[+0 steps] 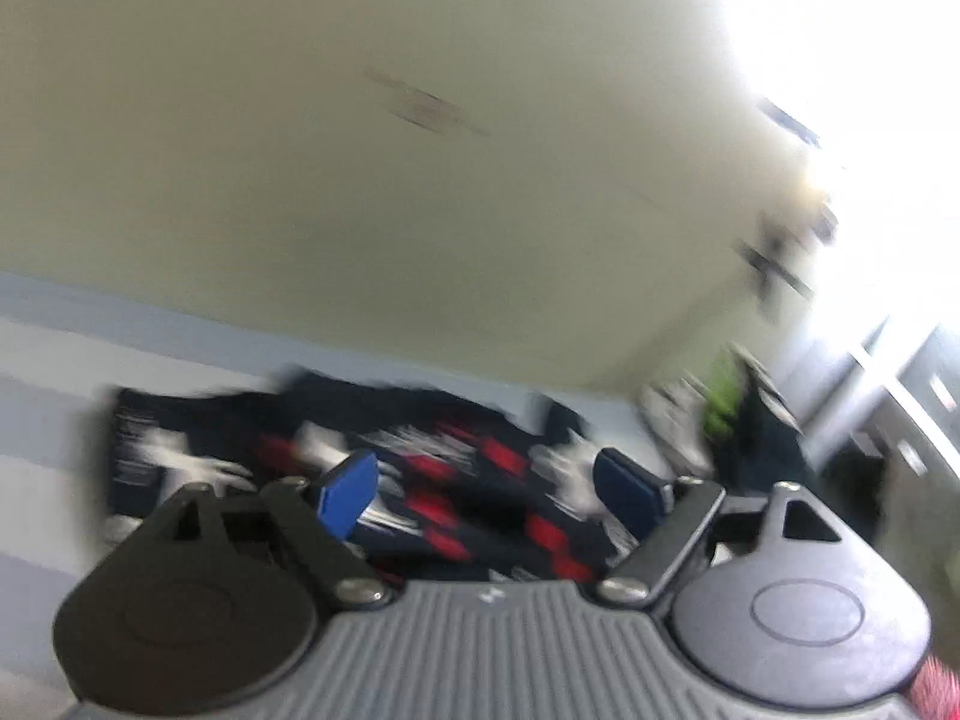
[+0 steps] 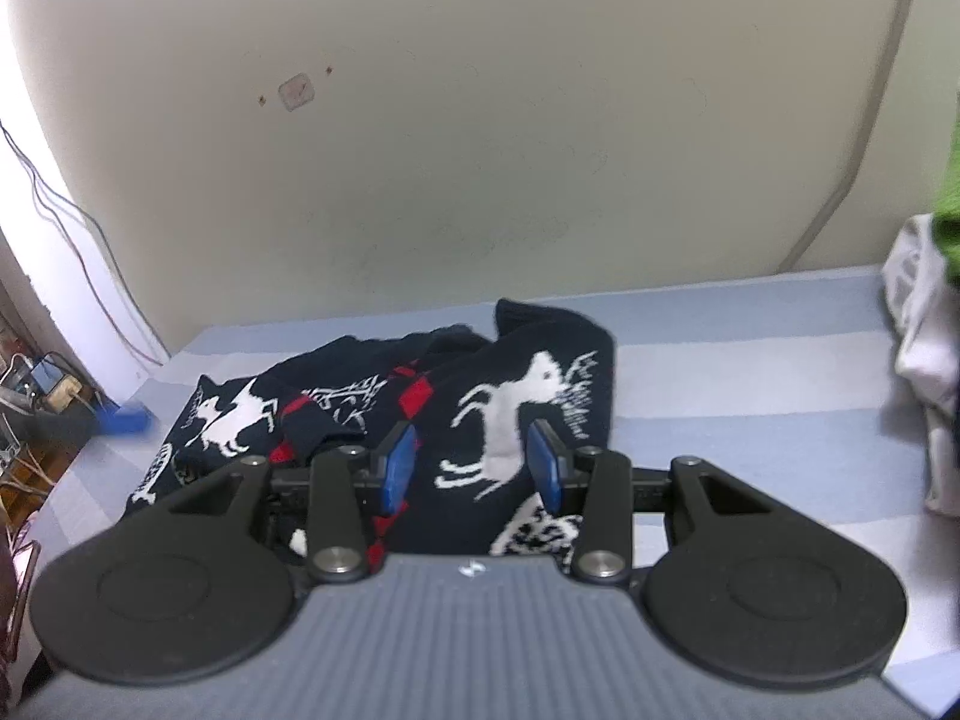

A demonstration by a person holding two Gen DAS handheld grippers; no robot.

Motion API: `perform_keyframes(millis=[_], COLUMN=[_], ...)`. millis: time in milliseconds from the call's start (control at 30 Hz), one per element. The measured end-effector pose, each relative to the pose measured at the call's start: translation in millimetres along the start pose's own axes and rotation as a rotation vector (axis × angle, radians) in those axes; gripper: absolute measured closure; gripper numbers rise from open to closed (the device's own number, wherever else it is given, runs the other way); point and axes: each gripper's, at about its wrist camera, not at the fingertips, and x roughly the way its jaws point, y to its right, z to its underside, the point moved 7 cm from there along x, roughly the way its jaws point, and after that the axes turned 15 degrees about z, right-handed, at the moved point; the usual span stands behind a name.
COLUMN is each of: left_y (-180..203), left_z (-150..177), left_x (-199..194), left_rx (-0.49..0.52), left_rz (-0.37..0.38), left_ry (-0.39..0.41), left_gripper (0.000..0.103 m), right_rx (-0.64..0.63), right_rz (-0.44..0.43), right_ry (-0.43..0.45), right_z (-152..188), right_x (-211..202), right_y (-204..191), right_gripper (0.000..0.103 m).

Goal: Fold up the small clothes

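Observation:
A small dark navy sweater point(image 2: 516, 372) with white reindeer and red diamonds lies rumpled and partly folded on a bed with a blue and grey striped sheet point(image 2: 750, 372). My right gripper point(image 2: 474, 462) is open, just above the sweater's near part, with nothing between its blue pads. The left wrist view is motion-blurred. There the same sweater point(image 1: 456, 450) lies ahead of my left gripper point(image 1: 486, 483), which is wide open and empty.
A pile of other clothes, white and green, lies at the right of the bed point(image 2: 924, 324) and shows in the left wrist view point(image 1: 720, 408). A beige wall point(image 2: 480, 150) stands behind the bed. Cables and clutter point(image 2: 42, 396) sit off the bed's left edge.

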Motion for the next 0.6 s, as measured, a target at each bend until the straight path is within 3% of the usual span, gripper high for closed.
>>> perform_keyframes(millis=[133, 200, 267, 333, 400, 433, 467, 533, 567, 600], left_y=[-49, -64, -69, -67, -67, -69, -75, -85, -84, -79], left_z=[-1, 14, 31, 33, 27, 25, 21, 24, 25, 24], left_x=[7, 24, 45, 43, 31, 22, 14, 19, 21, 20], left_rx=[-0.132, -0.150, -0.168, -0.155, -0.170, -0.174, -0.184, -0.194, -0.169, -0.147], left_rz=[-0.107, -0.155, -0.161, -0.175, -0.170, -0.175, -0.194, -0.259, -0.264, -0.276], left_ry=[-0.050, -0.114, -0.161, -0.128, -0.083, -0.057, -0.037, -0.071, -0.067, -0.079], left_gripper=[0.028, 0.039, 0.080, 0.093, 0.093, 0.094, 0.093, 0.090, 0.088, 0.087], right_rx=[0.037, 0.059, 0.062, 0.042, 0.020, 0.007, 0.006, 0.003, -0.022, -0.044], right_rz=[0.040, 0.076, 0.111, 0.101, 0.105, 0.098, 0.069, 0.040, 0.087, 0.133], right_ry=[0.015, 0.001, -0.024, -0.078, -0.061, -0.037, -0.003, -0.005, -0.037, -0.051], right_z=[0, 4, 8, 14, 13, 9, 5, 4, 8, 11], right_x=[3, 9, 18, 30, 29, 25, 19, 23, 33, 42], right_y=[9, 14, 19, 17, 12, 8, 4, -3, -5, -7], right_gripper=[0.058, 0.056, 0.055, 0.064, 0.082, 0.084, 0.085, 0.085, 0.083, 0.072])
